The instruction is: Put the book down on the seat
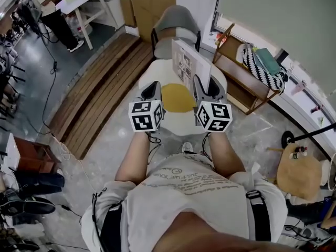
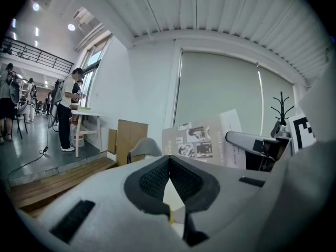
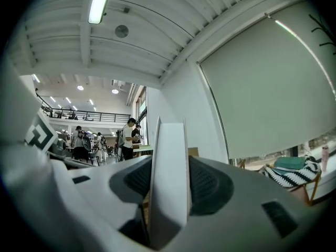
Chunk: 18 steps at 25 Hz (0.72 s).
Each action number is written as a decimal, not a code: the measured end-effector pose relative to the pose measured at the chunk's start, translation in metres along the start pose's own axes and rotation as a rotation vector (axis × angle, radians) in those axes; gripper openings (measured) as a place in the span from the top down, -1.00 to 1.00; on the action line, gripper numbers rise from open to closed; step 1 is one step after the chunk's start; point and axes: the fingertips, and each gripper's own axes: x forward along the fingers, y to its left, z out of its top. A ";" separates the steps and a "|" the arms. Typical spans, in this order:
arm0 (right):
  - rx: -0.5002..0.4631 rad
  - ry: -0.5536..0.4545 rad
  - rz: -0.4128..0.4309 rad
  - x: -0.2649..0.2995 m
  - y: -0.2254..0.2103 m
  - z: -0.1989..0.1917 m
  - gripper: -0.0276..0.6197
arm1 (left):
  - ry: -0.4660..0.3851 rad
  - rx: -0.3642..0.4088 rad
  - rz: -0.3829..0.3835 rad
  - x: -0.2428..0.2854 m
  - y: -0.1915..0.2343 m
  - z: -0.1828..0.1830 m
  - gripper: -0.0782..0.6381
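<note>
In the head view, the right gripper [image 1: 206,87] is clamping the one book [image 1: 189,62]. The book is standing on edge above the far right part of the single white seat [image 1: 181,124], its cover facing left and its long axis running away from the person. The left gripper [image 1: 152,91] is hovering just left of it, over the seat's yellow cushion [image 1: 177,98]. At the right, a wooden shelf [image 1: 239,77] is holding one striped bag [image 1: 260,67]. In the left gripper view, the jaws are meeting at their tips with nothing between them. In the right gripper view, both pads are pressing on the book's upright edge.
</note>
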 end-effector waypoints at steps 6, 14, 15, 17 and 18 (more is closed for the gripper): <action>0.005 0.007 0.015 0.033 -0.032 0.005 0.31 | -0.015 0.013 0.016 0.042 -0.009 0.021 0.72; -0.003 -0.040 0.053 0.071 -0.073 0.036 0.31 | -0.091 0.042 0.042 0.093 -0.025 0.073 0.72; -0.004 -0.044 0.057 0.075 -0.078 0.038 0.31 | -0.092 0.048 0.041 0.101 -0.028 0.077 0.72; 0.000 -0.050 0.066 0.085 -0.086 0.043 0.31 | -0.097 0.059 0.042 0.112 -0.030 0.084 0.72; 0.003 -0.054 0.069 0.088 -0.089 0.044 0.31 | -0.100 0.063 0.044 0.117 -0.031 0.087 0.72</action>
